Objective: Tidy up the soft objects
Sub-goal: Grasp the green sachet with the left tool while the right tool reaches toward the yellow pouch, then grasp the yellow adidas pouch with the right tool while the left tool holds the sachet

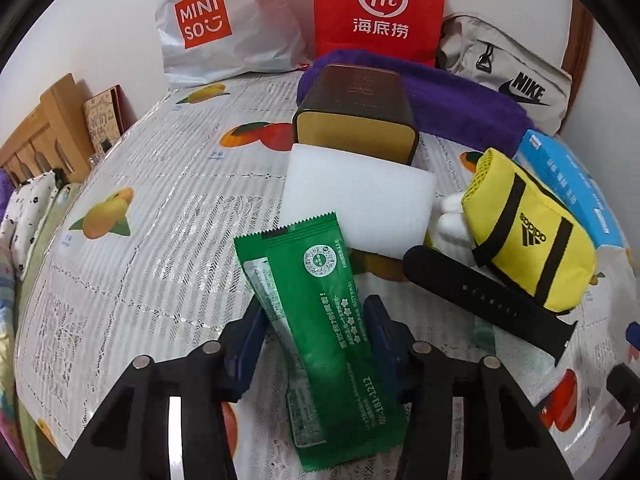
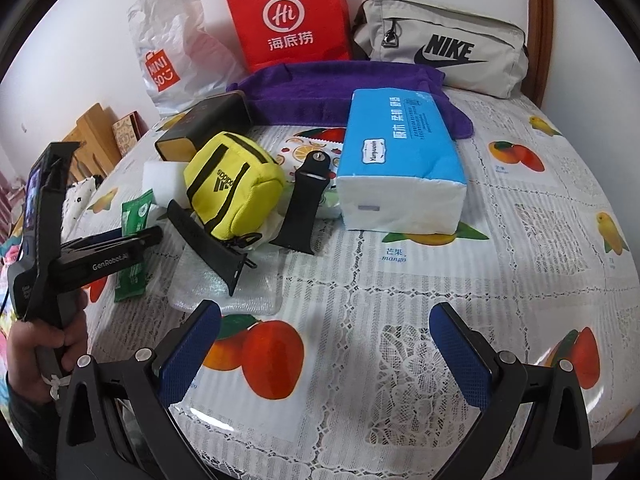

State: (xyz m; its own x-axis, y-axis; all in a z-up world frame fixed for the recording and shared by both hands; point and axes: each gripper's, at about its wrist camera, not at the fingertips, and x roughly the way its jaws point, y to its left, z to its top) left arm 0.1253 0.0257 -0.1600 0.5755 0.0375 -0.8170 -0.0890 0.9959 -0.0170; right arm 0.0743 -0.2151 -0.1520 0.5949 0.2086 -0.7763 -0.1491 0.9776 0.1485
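Our left gripper (image 1: 316, 344) squeezes the green packet (image 1: 316, 320); the white sponge (image 1: 356, 204) lies just ahead. Our right gripper (image 2: 324, 354) hangs wide apart, holding nothing.

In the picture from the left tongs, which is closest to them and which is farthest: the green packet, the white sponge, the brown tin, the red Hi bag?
1. Green packet: right between the left tongs.
2. White sponge: just past the packet's top edge.
3. Brown tin: behind the sponge, touching it.
4. Red Hi bag: at the back, by the wall.
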